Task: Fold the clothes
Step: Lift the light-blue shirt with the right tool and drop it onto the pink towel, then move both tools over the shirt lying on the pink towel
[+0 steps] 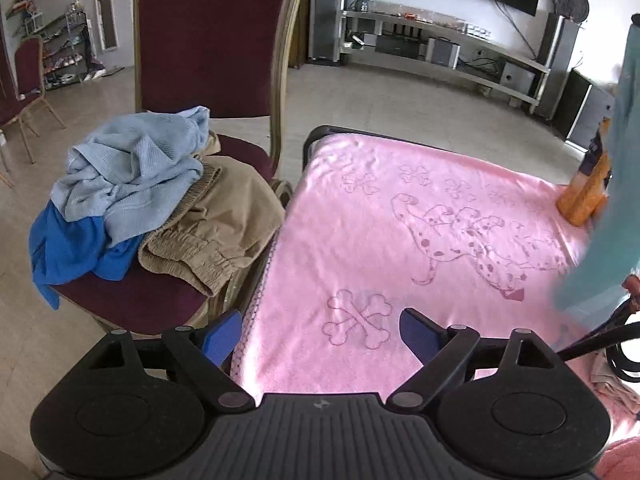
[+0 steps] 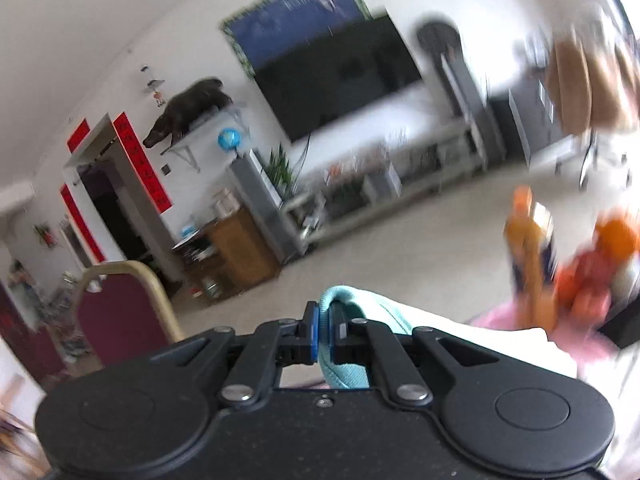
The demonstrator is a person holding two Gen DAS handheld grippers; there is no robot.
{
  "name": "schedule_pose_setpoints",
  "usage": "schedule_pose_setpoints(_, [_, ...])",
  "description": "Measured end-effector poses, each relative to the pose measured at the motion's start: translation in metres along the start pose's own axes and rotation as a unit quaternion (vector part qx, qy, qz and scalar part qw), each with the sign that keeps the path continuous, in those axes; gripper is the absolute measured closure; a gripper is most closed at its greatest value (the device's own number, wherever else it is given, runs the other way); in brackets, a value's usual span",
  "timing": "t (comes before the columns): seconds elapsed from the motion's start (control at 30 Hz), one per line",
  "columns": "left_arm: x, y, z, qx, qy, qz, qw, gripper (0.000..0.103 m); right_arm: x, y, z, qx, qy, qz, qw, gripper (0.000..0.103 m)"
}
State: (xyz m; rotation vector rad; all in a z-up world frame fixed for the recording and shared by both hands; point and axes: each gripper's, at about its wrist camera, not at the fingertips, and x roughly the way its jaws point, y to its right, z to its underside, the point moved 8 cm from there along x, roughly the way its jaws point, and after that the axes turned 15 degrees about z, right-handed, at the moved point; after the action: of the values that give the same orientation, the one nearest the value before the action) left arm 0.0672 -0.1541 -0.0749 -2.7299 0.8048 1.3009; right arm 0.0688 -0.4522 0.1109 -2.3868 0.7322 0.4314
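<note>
While three garments [image 1: 132, 196] sit unfolded on the chair [image 1: 132, 304], our left tool [image 1: 320, 336] hangs spread over the pink table [image 1: 400, 240]; the right tool [image 2: 324, 336] pinches a teal garment [image 2: 348, 368] (nothing folded yet).

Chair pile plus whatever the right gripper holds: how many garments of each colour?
Light blue garment: 1
Bright blue garment: 1
Tan garment: 1
Teal garment, clamped in the right gripper: 1
Total: 4
</note>
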Motion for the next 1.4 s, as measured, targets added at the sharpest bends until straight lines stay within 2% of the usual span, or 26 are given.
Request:
schedule_pose_setpoints(0.07, [-0.005, -0.002, -0.003, 0.003, 0.01, -0.011, 0.9999, 0.017, 0.0, 0.003, 0.004, 0.045, -0.015, -0.024, 0.999, 0.098])
schedule_pose_setpoints(0.2, [-0.013, -0.007, -0.008, 0.002, 0.023, -0.019, 0.9996, 0.017, -0.001, 0.029, 0.0, 0.144, 0.0, -0.042, 0.989, 0.098])
schedule_pose_setpoints(0.27, [-0.012, -0.007, -0.009, 0.005, 0.022, -0.025, 0.9994, 0.017, 0.007, 0.048, 0.008, 0.168, 0.0, -0.027, 0.985, 0.098])
schedule_pose_setpoints(0.37, [-0.008, -0.004, -0.008, 0.011, 0.013, -0.033, 0.9993, 0.018, 0.026, 0.076, 0.037, 0.181, -0.026, 0.007, 0.983, 0.098])
schedule_pose_setpoints(0.43, [-0.003, -0.003, -0.006, 0.014, 0.004, -0.035, 0.9993, 0.018, 0.049, 0.089, 0.064, 0.171, -0.088, 0.023, 0.981, 0.094])
schedule_pose_setpoints(0.53, [0.002, -0.002, -0.002, 0.017, -0.009, -0.036, 0.9992, 0.019, 0.075, 0.104, 0.105, 0.145, -0.189, 0.035, 0.971, 0.088])
schedule_pose_setpoints(0.57, [0.004, -0.002, -0.001, 0.016, -0.012, -0.037, 0.9991, 0.019, 0.074, 0.105, 0.111, 0.131, -0.203, 0.028, 0.97, 0.087])
schedule_pose_setpoints(0.63, [0.005, -0.001, 0.0, 0.013, -0.015, -0.038, 0.9991, 0.019, 0.068, 0.106, 0.118, 0.105, -0.218, 0.012, 0.97, 0.076])
schedule_pose_setpoints(0.67, [0.006, 0.001, 0.0, 0.013, -0.016, -0.037, 0.9991, 0.019, 0.063, 0.107, 0.118, 0.094, -0.218, 0.005, 0.971, 0.069])
schedule_pose_setpoints(0.7, [0.007, 0.002, 0.001, 0.014, -0.017, -0.036, 0.9991, 0.019, 0.057, 0.108, 0.114, 0.083, -0.209, -0.001, 0.974, 0.065])
schedule_pose_setpoints(0.87, [0.015, 0.014, 0.005, 0.021, -0.03, -0.029, 0.9989, 0.019, 0.022, 0.111, 0.09, 0.013, -0.147, -0.02, 0.989, 0.056])
schedule_pose_setpoints(1.03, [0.033, 0.029, 0.011, 0.03, -0.046, -0.015, 0.9984, 0.021, -0.007, 0.119, 0.067, -0.067, -0.086, 0.0, 0.994, 0.051])
schedule_pose_setpoints(1.23, [0.066, 0.051, 0.023, 0.03, -0.072, 0.014, 0.9969, 0.021, -0.014, 0.147, 0.064, -0.12, -0.075, 0.039, 0.989, 0.044])
schedule_pose_setpoints(1.37, [0.093, 0.068, 0.032, 0.022, -0.093, 0.036, 0.9948, 0.022, -0.004, 0.172, 0.075, -0.137, -0.083, 0.06, 0.985, 0.041])
schedule_pose_setpoints(1.4, [0.098, 0.07, 0.033, 0.018, -0.096, 0.037, 0.9946, 0.025, 0.002, 0.178, 0.08, -0.14, -0.088, 0.064, 0.984, 0.041])
